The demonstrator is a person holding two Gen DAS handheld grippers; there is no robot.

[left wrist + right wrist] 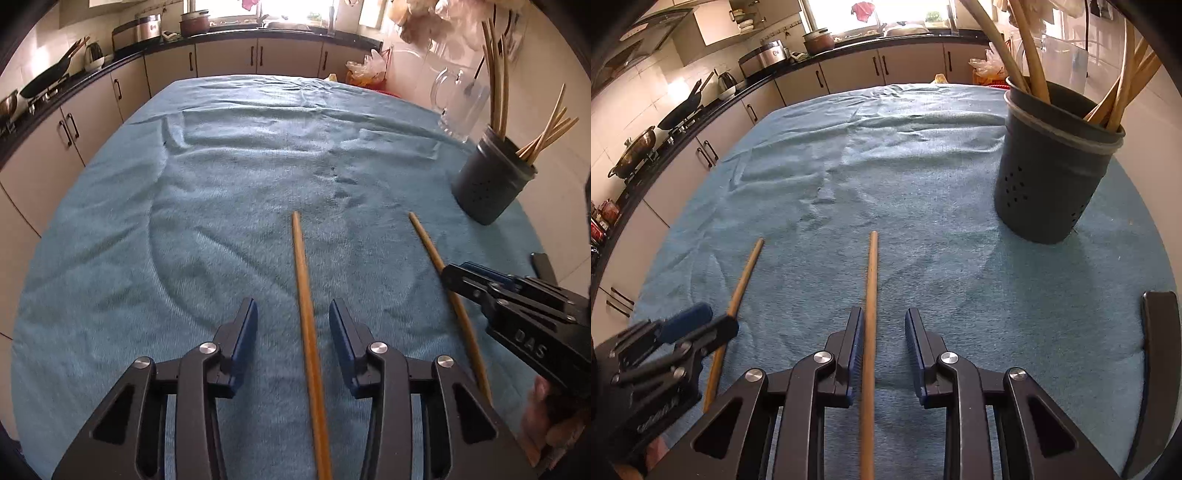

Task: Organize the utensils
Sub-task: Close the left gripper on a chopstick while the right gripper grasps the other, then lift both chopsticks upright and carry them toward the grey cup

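Two long wooden sticks lie side by side on the blue towel (184, 221). In the left wrist view my left gripper (293, 314) is open with the left stick (304, 295) lying between its jaws, not touched. My right gripper (454, 273) shows at the right, over the right stick (428, 243). In the right wrist view my right gripper (882, 325) is open around the right stick (870, 295), which lies close to the left pad. The left stick (744, 277) and my left gripper (701, 323) show at the left. A dark utensil holder (1049, 177) with several wooden utensils stands at the right, also in the left wrist view (491, 181).
A clear glass pitcher (458, 103) stands behind the holder. A dark curved object (1160, 369) lies at the towel's right edge. Kitchen counters with pans (683, 107), a cooker (772, 53) and a pot run along the left and back walls.
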